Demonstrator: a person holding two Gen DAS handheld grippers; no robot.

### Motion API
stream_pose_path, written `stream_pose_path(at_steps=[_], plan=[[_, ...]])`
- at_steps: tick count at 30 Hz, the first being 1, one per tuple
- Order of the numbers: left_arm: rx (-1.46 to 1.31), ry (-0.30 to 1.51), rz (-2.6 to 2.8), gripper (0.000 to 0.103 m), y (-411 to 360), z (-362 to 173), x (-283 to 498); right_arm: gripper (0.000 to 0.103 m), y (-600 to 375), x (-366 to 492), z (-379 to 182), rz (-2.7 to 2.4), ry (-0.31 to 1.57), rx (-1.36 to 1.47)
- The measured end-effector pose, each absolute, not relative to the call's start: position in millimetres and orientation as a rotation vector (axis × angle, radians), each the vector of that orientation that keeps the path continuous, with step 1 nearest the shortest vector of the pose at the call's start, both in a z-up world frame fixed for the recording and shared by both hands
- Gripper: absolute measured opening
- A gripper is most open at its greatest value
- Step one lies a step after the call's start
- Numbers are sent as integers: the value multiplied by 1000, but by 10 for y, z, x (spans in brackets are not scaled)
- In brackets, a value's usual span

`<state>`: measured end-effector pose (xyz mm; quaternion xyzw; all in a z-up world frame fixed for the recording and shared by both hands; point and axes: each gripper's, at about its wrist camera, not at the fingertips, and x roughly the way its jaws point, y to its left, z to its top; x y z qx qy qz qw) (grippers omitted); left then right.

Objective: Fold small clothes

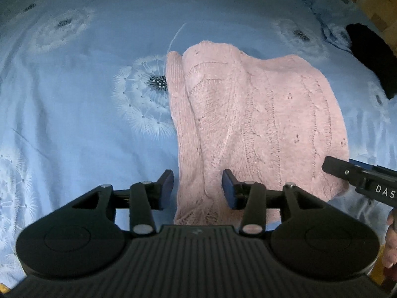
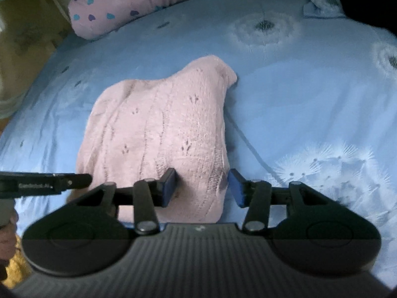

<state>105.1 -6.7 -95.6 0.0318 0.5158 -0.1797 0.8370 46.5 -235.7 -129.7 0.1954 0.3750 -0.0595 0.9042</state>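
A pink knitted sweater (image 1: 260,114) lies folded on the blue dandelion bedsheet (image 1: 74,99). My left gripper (image 1: 197,188) hovers over its near left edge, jaws apart, the knit showing in the gap with neither pad pressing on it. In the right wrist view the same sweater (image 2: 158,129) lies ahead, and my right gripper (image 2: 202,186) stands open over its near right corner, the left pad above the knit and the right pad above the sheet. Each gripper's tip shows in the other's view: the right gripper (image 1: 347,171) at the sweater's right edge, the left gripper (image 2: 74,181) at its left edge.
A pink pillow (image 2: 148,0) with blue and purple hearts lies at the far edge of the bed. A black garment (image 1: 372,59) sits at the far right on crumpled sheet. A hand (image 1: 390,243) shows at the right border. Open sheet stretches left of the sweater.
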Motion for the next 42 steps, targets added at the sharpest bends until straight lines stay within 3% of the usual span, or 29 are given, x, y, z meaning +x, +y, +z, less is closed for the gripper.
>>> stream_pose_path(at_steps=[3, 10, 16, 27, 31, 42], plan=[[79, 1074, -357, 55, -88, -918, 1012, 54, -2273, 472, -1281, -137, 769, 359], [96, 1005, -267, 85, -5, -666, 743, 54, -2155, 315, -1082, -156, 745, 299], [108, 963, -232, 100, -30, -519, 497, 56, -2075, 134, -904, -137, 701, 303], [124, 986, -230, 103, -144, -507, 256, 59, -2001, -156, -998, -111, 706, 382], [143, 1001, -228, 103, -198, -586, 202, 76, -1945, -195, -1063, -111, 703, 380], [151, 1072, -218, 103, -253, -824, 157, 75, -1909, -283, -1224, -107, 727, 415]])
